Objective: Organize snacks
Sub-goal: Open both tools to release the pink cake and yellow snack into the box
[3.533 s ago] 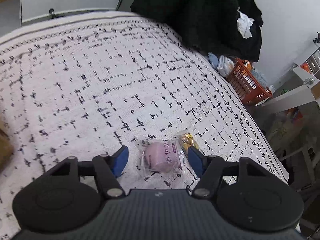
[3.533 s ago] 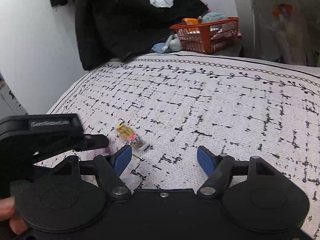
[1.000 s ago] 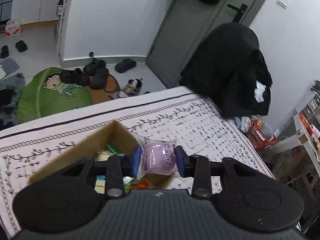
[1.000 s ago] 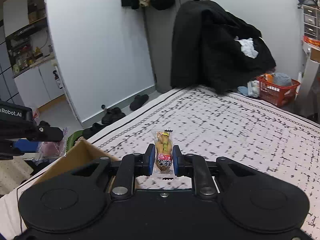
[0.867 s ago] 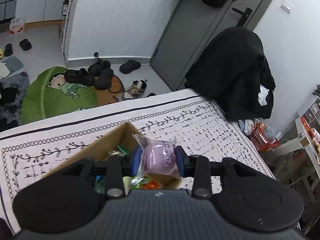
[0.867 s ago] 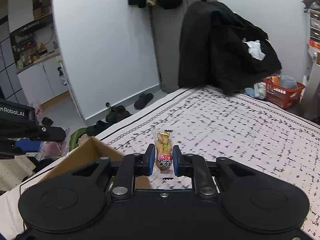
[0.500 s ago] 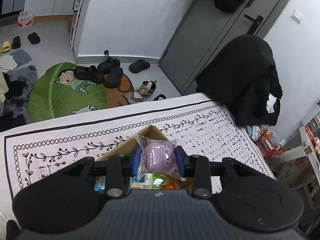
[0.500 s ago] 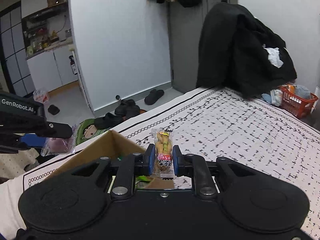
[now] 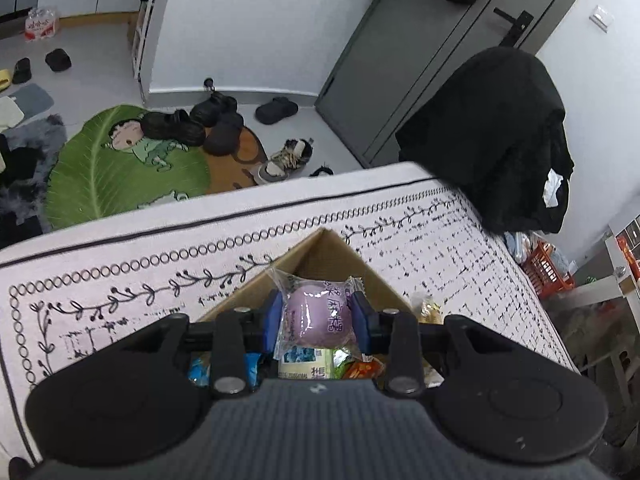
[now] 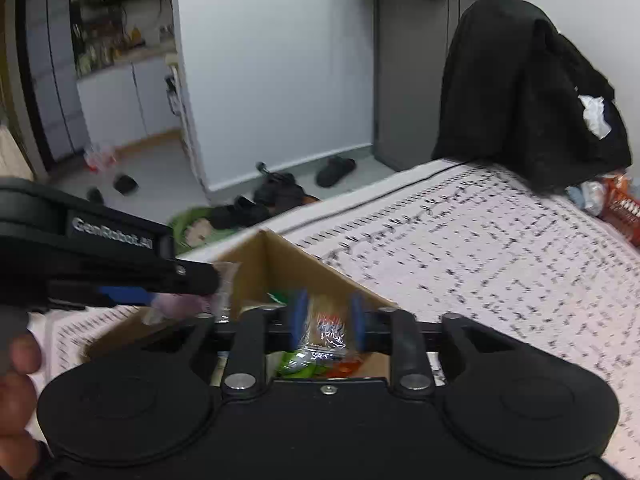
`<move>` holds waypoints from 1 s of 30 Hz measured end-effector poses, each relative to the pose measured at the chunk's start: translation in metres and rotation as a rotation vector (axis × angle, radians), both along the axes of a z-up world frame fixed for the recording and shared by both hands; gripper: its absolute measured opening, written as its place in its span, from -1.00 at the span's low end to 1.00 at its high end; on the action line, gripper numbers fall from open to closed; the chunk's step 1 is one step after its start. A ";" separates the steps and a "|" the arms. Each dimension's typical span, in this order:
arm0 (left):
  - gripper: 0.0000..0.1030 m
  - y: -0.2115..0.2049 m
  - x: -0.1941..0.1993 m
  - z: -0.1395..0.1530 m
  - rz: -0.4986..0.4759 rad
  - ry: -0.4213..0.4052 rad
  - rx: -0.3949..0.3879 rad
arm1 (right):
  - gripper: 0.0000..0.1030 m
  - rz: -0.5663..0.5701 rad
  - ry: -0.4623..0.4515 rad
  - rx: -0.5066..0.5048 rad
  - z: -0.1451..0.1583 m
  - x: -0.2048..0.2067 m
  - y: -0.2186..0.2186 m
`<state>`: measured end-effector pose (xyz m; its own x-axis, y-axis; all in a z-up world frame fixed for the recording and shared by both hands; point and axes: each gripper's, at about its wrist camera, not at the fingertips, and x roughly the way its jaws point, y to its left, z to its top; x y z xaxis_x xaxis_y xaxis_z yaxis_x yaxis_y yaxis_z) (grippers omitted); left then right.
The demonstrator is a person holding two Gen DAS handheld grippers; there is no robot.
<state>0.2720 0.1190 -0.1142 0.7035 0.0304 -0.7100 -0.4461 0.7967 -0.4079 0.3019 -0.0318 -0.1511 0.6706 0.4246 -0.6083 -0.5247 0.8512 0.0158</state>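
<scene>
Left gripper: blue pads clamped on a purple round snack in clear wrapping, held above the open cardboard box. Cardboard box: brown, standing on the white black-patterned cloth, one corner pointing away from the camera; inside lie several packets, among them a blue one, a pale green-printed one and an orange one. Right gripper: blue pads parted over the box, a small clear-wrapped snack with red printing between them; the view is motion-blurred, so whether the pads touch the wrapper cannot be told. Same view, left side: the left gripper's arm with its purple snack beside the box wall. Surroundings: green leaf-shaped mat with dark shoes on the floor, black coat beyond the cloth's far right corner, orange basket at right.
</scene>
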 end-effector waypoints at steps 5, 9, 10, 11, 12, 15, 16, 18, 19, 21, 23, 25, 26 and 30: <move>-0.30 0.006 0.005 -0.016 -0.003 0.025 -0.040 | -0.39 -0.044 0.033 -0.006 -0.006 0.008 -0.007; -0.29 0.008 0.008 -0.023 -0.010 0.033 -0.068 | -0.39 -0.086 0.042 -0.004 -0.007 0.012 -0.014; -0.29 0.008 0.010 -0.024 -0.016 0.034 -0.075 | -0.39 -0.096 0.047 -0.002 -0.007 0.014 -0.016; -0.29 0.008 0.011 -0.025 -0.023 0.034 -0.084 | -0.39 -0.107 0.052 0.000 -0.008 0.016 -0.018; -0.29 0.007 0.012 -0.026 -0.030 0.032 -0.092 | -0.39 -0.118 0.057 0.002 -0.008 0.017 -0.021; -0.29 0.005 0.013 -0.028 -0.050 0.030 -0.112 | -0.39 -0.137 0.060 -0.007 -0.010 0.017 -0.024; -0.29 0.005 0.013 -0.029 -0.055 0.028 -0.121 | -0.39 -0.139 0.059 -0.012 -0.010 0.017 -0.025; -0.28 0.004 0.012 -0.029 -0.067 0.022 -0.147 | -0.39 -0.140 0.055 -0.021 -0.009 0.017 -0.026; -0.28 0.003 0.013 -0.029 -0.073 0.017 -0.159 | -0.39 -0.140 0.052 -0.025 -0.007 0.016 -0.027; -0.26 0.002 0.012 -0.028 -0.091 -0.006 -0.193 | -0.39 -0.142 0.048 -0.031 -0.005 0.014 -0.028; -0.17 0.003 0.012 -0.027 -0.102 -0.023 -0.235 | -0.39 -0.138 0.043 -0.041 -0.002 0.010 -0.029; -0.11 0.003 0.011 -0.024 -0.103 -0.034 -0.248 | -0.39 -0.140 0.037 -0.048 0.002 0.007 -0.030; -0.09 0.002 0.009 -0.021 -0.100 -0.035 -0.239 | -0.39 -0.146 0.037 -0.045 0.003 0.005 -0.031; 0.01 0.002 0.003 -0.010 -0.088 -0.033 -0.180 | -0.35 -0.163 0.046 -0.030 0.011 -0.004 -0.034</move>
<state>0.2752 0.1212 -0.1241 0.7209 -0.1576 -0.6749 -0.3618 0.7450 -0.5604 0.2983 -0.0662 -0.1403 0.6999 0.2935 -0.6511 -0.3789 0.9254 0.0099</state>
